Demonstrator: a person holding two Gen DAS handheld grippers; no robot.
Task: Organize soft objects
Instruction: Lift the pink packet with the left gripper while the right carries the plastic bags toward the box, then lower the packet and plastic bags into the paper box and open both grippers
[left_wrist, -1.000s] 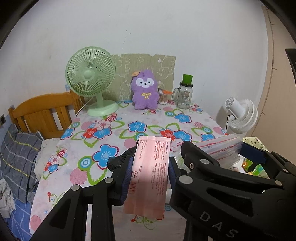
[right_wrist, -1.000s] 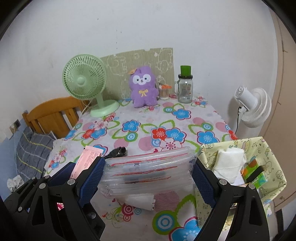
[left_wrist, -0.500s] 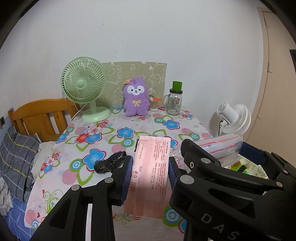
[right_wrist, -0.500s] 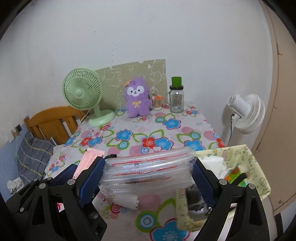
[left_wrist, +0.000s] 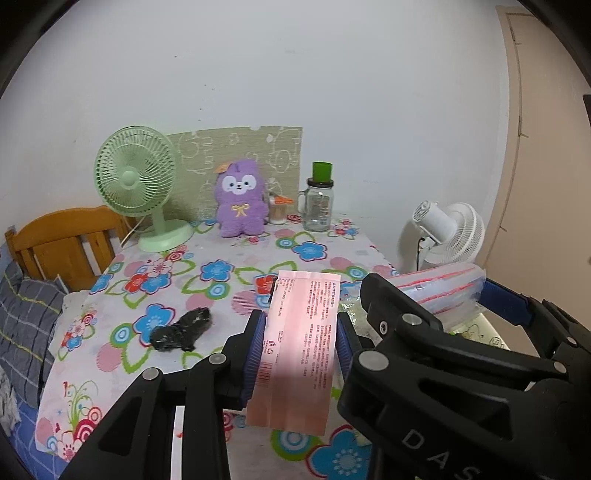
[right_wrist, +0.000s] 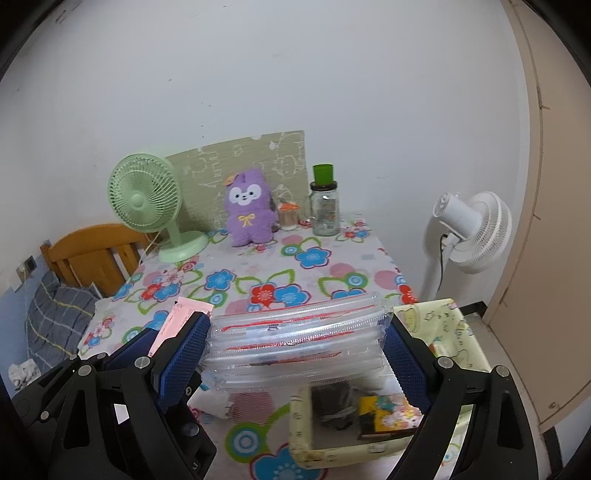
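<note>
The left hand-held gripper (left_wrist: 300, 345) is clamping a thin pink packet (left_wrist: 300, 347) at its mid edges, above the tabletop (left_wrist: 258, 254), w/ a black soft lump (left_wrist: 181, 329) lying at approx. 9 o'clock of it. The right hand-held gripper (right_wrist: 297, 350) is squeezing a stack of clear zip pouches (right_wrist: 295, 343) by both short ends, over the yellow fabric bin (right_wrist: 373, 448) at 5 o'clock. Both are probably light, floppy and slippery, so gripping near the middle is seeming best.
</note>
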